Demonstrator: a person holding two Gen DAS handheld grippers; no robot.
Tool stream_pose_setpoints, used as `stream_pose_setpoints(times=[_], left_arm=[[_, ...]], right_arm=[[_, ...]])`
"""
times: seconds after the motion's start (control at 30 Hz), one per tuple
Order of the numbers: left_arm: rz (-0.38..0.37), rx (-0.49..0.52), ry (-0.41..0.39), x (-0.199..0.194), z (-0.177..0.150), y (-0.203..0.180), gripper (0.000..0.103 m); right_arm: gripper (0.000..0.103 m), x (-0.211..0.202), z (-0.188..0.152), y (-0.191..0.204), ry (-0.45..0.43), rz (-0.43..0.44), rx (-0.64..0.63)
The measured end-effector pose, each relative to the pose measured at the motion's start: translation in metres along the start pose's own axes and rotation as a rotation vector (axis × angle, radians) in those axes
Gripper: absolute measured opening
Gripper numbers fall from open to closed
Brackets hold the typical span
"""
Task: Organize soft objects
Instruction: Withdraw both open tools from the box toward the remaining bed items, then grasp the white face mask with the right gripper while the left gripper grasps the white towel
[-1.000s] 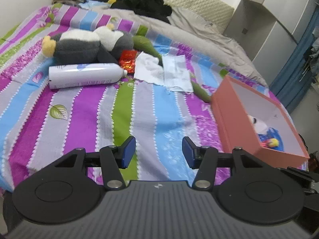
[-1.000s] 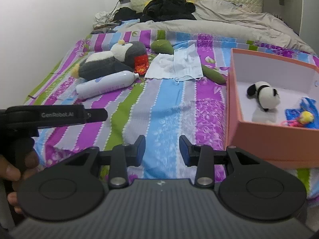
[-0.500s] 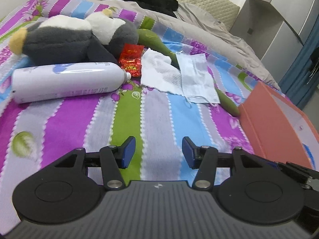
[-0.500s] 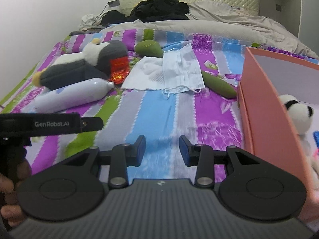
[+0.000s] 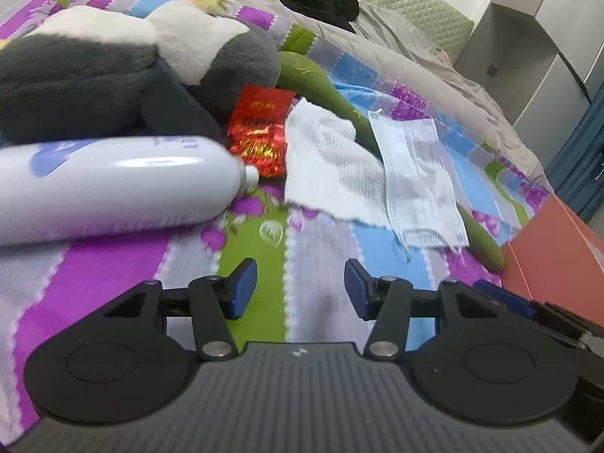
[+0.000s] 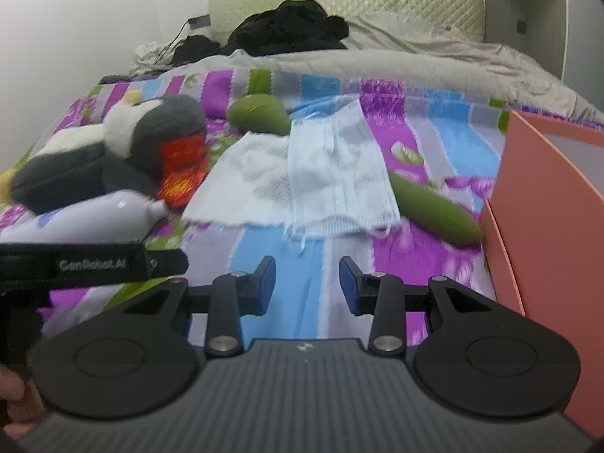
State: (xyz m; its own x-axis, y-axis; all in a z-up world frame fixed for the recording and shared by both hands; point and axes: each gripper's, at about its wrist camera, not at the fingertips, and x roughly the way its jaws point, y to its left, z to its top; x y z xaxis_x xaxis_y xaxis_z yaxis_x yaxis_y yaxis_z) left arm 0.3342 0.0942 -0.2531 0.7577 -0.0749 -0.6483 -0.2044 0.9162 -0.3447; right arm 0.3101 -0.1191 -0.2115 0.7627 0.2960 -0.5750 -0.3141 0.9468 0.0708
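My left gripper (image 5: pixel 301 283) and right gripper (image 6: pixel 306 283) hang half open, empty, above the bedspread (image 5: pixel 260 264). Mask (image 6: pixel 336 173) overlaps towel (image 6: pixel 249 181) mid-bed, near the box (image 6: pixel 543 204): limp, light; I judge a pinch at a free edge best.

Striped bed (image 5: pixel 113 264) carries plush penguin (image 5: pixel 113 68), bottle (image 5: pixel 113 185), towel (image 5: pixel 328 166), mask (image 5: pixel 415 173).

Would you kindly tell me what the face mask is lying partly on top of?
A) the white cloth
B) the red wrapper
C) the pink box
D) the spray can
A: the mask overlaps the right edge of the white cloth, apart from the can, the wrapper and the box.
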Motion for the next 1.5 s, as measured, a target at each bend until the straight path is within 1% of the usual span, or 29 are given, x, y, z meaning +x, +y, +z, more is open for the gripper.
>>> stream_pose_setpoints(times=[0.1, 0.17, 0.23, 0.37, 0.47, 0.53, 0.57, 0.63, 0.67, 0.7, 0.73, 0.77, 0.8, 0.83, 0.87, 0.93, 0.97, 1.07, 1.2, 1.37, 1.5], left_arm=[[-0.002, -0.015, -0.003, 0.016, 0.007, -0.001, 0.057], [-0.001, -0.027, -0.013, 0.023, 0.01, -0.001, 0.057], [0.005, -0.03, -0.031, 0.029, 0.012, -0.002, 0.056], [0.023, -0.028, -0.069, 0.04, 0.017, -0.004, 0.056], [0.044, -0.022, -0.098, 0.046, 0.019, -0.008, 0.056], [0.059, -0.016, -0.113, 0.05, 0.02, -0.011, 0.056], [0.065, -0.011, -0.119, 0.052, 0.02, -0.012, 0.055], [0.073, -0.001, -0.122, 0.056, 0.022, -0.015, 0.041], [0.078, -0.001, -0.121, 0.058, 0.022, -0.015, 0.039], [0.078, -0.002, -0.121, 0.059, 0.023, -0.015, 0.035], [0.076, -0.005, -0.12, 0.06, 0.024, -0.015, 0.028], [0.074, -0.007, -0.117, 0.061, 0.025, -0.015, 0.025], [0.067, -0.008, -0.113, 0.062, 0.026, -0.014, 0.017], [0.062, -0.01, -0.109, 0.063, 0.026, -0.014, 0.011], [0.057, -0.013, -0.106, 0.064, 0.026, -0.014, 0.009], [0.054, -0.011, -0.106, 0.063, 0.027, -0.014, 0.006], [0.055, -0.012, -0.109, 0.061, 0.026, -0.015, 0.005], [0.044, -0.022, -0.103, 0.055, 0.024, -0.015, 0.003], [0.028, -0.028, -0.103, 0.038, 0.022, -0.017, 0.002], [0.002, -0.044, -0.12, 0.006, 0.022, -0.02, 0.001], [-0.02, -0.059, -0.102, -0.018, 0.02, -0.024, 0.001]], right_arm=[[0.041, 0.019, 0.007, -0.001, -0.022, -0.044, -0.003], [0.041, 0.033, 0.011, -0.005, -0.031, -0.083, 0.017], [0.041, 0.044, 0.013, -0.009, -0.038, -0.103, 0.028], [0.041, 0.063, 0.014, -0.015, -0.045, -0.124, 0.033], [0.04, 0.075, 0.014, -0.018, -0.012, -0.093, 0.054], [0.042, 0.078, 0.013, -0.017, -0.005, -0.091, 0.048], [0.042, 0.079, 0.013, -0.015, -0.004, -0.094, 0.039], [0.042, 0.081, 0.013, -0.012, -0.002, -0.101, 0.023], [0.042, 0.081, 0.013, -0.012, 0.0, -0.101, 0.018], [0.041, 0.082, 0.013, -0.012, 0.002, -0.1, 0.016], [0.04, 0.082, 0.013, -0.012, 0.004, -0.099, 0.016], [0.038, 0.082, 0.013, -0.012, 0.006, -0.094, 0.016], [0.038, 0.082, 0.013, -0.012, 0.008, -0.092, 0.014], [0.034, 0.082, 0.013, -0.012, 0.009, -0.091, 0.011], [0.026, 0.082, 0.014, -0.011, 0.01, -0.086, 0.01], [0.018, 0.082, 0.014, -0.011, 0.012, -0.071, 0.008], [0.014, 0.081, 0.014, -0.01, 0.012, -0.067, 0.003], [0.009, 0.077, 0.016, -0.01, 0.015, -0.063, 0.015], [0.008, 0.064, 0.018, -0.011, 0.028, -0.06, 0.048], [0.008, 0.033, 0.016, -0.013, 0.046, -0.076, 0.067], [0.008, 0.009, 0.016, -0.012, 0.065, -0.081, 0.066]])
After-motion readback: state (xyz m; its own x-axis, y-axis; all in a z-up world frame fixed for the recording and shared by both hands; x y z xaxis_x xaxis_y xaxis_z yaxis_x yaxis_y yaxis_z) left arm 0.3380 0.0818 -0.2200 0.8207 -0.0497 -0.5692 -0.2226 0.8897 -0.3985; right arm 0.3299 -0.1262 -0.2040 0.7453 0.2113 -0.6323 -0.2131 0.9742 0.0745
